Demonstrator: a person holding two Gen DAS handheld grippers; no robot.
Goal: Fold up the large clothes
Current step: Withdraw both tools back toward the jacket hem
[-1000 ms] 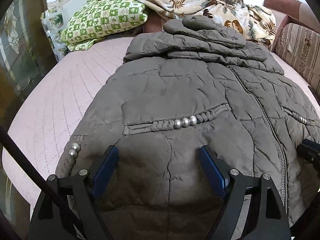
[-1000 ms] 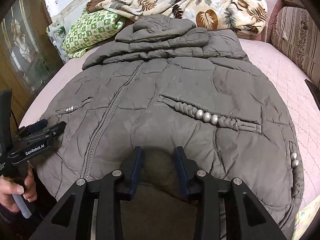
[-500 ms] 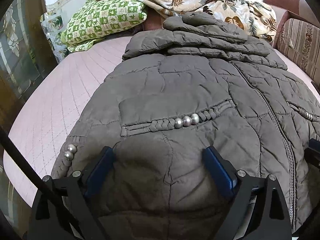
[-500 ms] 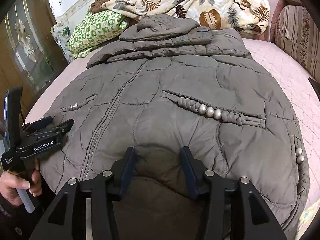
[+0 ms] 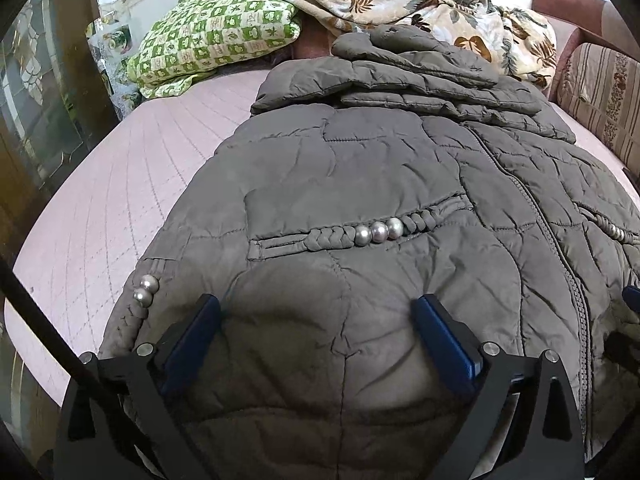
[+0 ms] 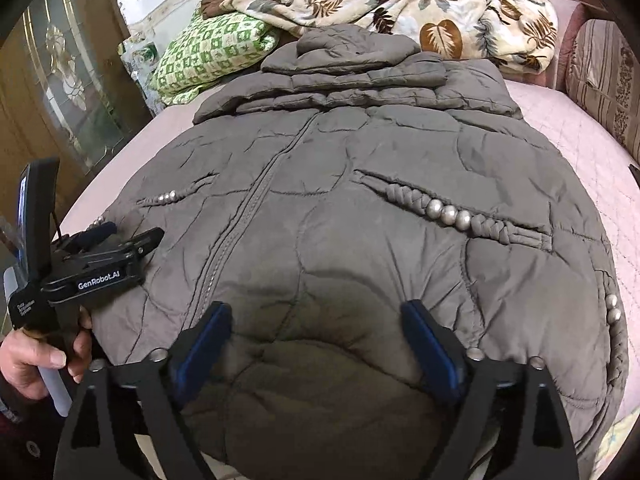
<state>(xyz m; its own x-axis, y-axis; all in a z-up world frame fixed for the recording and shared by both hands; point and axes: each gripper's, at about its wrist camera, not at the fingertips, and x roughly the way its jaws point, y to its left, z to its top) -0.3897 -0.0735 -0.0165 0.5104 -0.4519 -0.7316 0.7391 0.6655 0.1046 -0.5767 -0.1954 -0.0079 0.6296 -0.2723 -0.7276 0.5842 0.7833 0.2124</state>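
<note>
A large grey-brown quilted jacket lies front-up on a pink bed, zipper closed, sleeves and hood folded across its top; it also fills the right wrist view. Braided pocket trims carry silver beads. My left gripper is open, its blue pads spread over the hem on the jacket's left side. My right gripper is open over the hem right of the zipper. The left gripper also shows in the right wrist view, held in a hand at the jacket's left edge.
The pink quilted bedspread lies bare left of the jacket. A green checked pillow and a leaf-print blanket lie at the head. A striped sofa cushion stands right; a wooden glass-panel door stands left.
My right gripper's fingers have spread from nearly shut to wide open over the hem. The left gripper has stayed open and shifted slightly back.
</note>
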